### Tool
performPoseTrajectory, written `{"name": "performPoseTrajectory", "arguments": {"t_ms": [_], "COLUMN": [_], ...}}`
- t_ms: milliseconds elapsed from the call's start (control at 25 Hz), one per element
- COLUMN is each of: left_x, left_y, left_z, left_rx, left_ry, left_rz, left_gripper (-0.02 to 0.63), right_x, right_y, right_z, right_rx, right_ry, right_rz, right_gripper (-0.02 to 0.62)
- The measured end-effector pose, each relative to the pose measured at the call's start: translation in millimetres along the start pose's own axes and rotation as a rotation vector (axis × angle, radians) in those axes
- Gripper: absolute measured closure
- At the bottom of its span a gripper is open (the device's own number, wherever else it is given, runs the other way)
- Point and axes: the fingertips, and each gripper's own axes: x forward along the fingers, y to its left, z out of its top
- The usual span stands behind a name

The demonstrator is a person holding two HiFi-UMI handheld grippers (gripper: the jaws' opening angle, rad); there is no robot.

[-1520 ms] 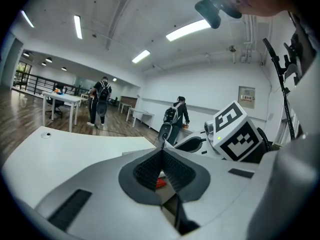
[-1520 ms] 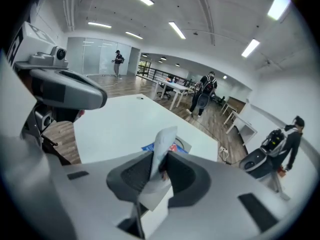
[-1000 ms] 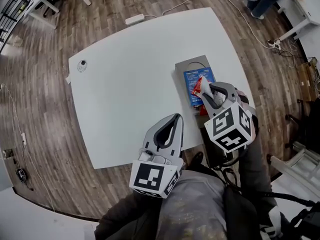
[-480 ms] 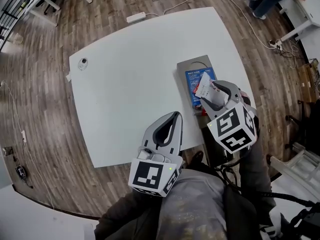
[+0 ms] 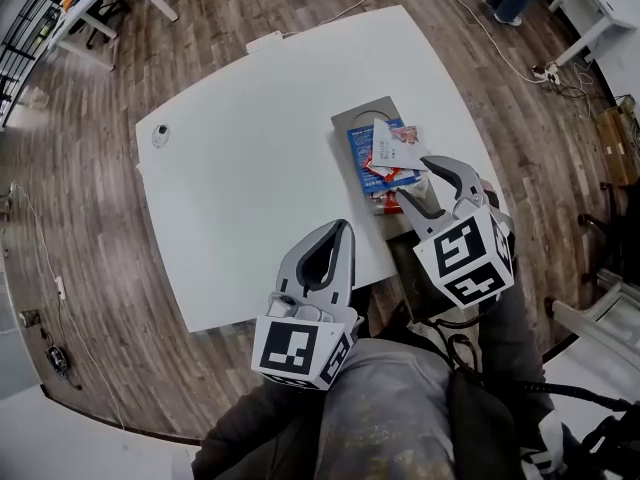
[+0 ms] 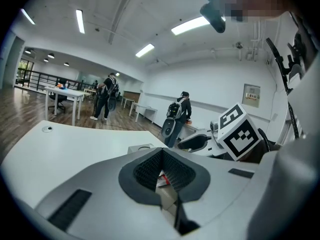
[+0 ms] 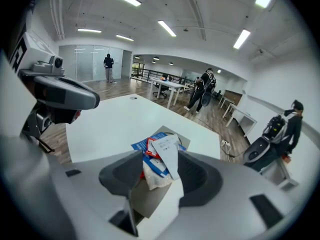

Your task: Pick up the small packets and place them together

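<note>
Several small packets lie heaped on a grey tray (image 5: 349,124) at the table's near right: a blue packet (image 5: 358,155), a white packet (image 5: 396,148) on top, and a red packet (image 5: 386,201) at the table edge. My right gripper (image 5: 415,182) hovers just short of the heap. Its jaws have just been opening and now stand open. In the right gripper view the white packet (image 7: 168,149) shows between the fingers, and the pads do not press on it. My left gripper (image 5: 338,230) is shut and empty, held near the table's front edge.
A small round object (image 5: 161,135) sits at the white table's (image 5: 250,168) far left corner. A power strip (image 5: 265,38) and cables lie on the wooden floor beyond. People and desks stand far off in both gripper views.
The right gripper held a white and red packet over the heap; now its jaws are wider, the packet rests on the heap, and the gripper has drawn back. The left gripper stayed put.
</note>
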Motion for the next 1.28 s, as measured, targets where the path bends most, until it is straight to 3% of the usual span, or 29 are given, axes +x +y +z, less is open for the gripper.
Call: {"name": "performPoseTrajectory", "arguments": {"t_ms": [200,360,560,640,760,800,1040,1280], "left_x": [-13.9,-31.9,-57.2,-68.5,-84.6,-89.6,-106.5,-119.9], "left_y": [-29.7,-57.7,-82.4,-93.2,-115.9,-124.4,-161.5,-171.8], "left_z": [-6.8,-15.7,-23.1,-20.0,-17.5,-18.1,-9.6,-3.8], "left_rx": [0.037,0.056,0.080,0.098,0.130,0.144,0.245,0.263], "left_ry": [-0.005,-0.010,-0.052,-0.079,-0.114,-0.124,-0.203,-0.236], "left_rz": [-0.009,0.001,0.030,0.043,0.044,0.042,0.043,0.061], "left_gripper": [0.603,0.603,0.603,0.603,0.603,0.603,0.603,0.603], "right_x": [-33.3,-76.8,-136.3,-162.5,-198.1,-205.8,-234.8,-252.4], "right_y": [4.0,3.5,22.1,33.5,53.8,61.8,89.0,94.4], "right_z": [-17.5,-34.0,-42.3,-41.1,-40.8,-42.8,-42.8,-38.3], "right_rx": [0.020,0.105,0.274,0.369,0.463,0.483,0.456,0.421], "right_ry": [-0.059,-0.163,-0.387,-0.498,-0.636,-0.656,-0.721,-0.746], "right_rz": [-0.046,-0.071,0.021,0.082,0.128,0.130,0.047,-0.012], "right_gripper": [0.376,0.377,0.389,0.434,0.587,0.589,0.589,0.589]}}
